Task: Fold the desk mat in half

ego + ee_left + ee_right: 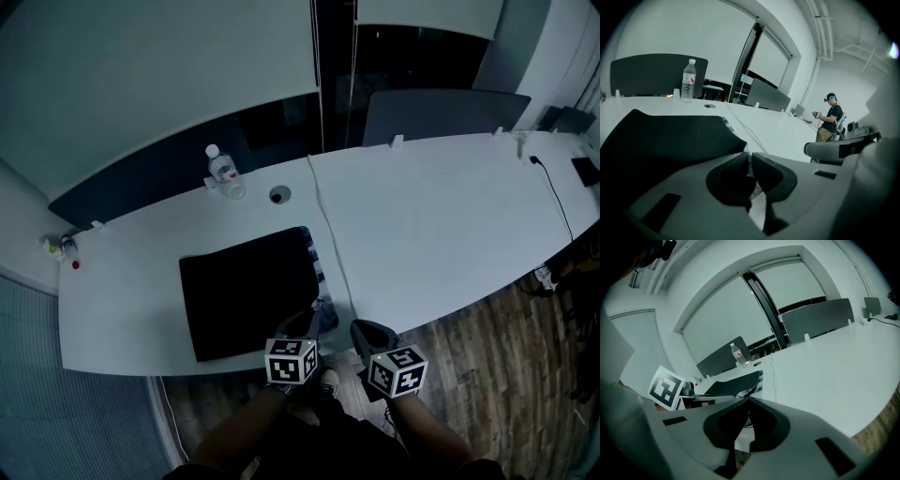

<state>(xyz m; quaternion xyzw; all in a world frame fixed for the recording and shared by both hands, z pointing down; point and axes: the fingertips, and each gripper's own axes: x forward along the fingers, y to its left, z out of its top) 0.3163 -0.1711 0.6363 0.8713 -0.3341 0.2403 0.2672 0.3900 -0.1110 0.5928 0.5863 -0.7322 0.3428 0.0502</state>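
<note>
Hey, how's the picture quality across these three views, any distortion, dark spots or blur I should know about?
Head view: strong fisheye bend, the desk edge curves and the corners go dark; the mat reads as a flat black patch. Left gripper view: jaws look soft up close, the bottle is sharper. Right gripper view: dim, with a rounded dark border and bowed straight lines.

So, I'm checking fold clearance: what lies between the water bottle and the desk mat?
Only bare white desk separates water bottle and desk mat in the head view.
</note>
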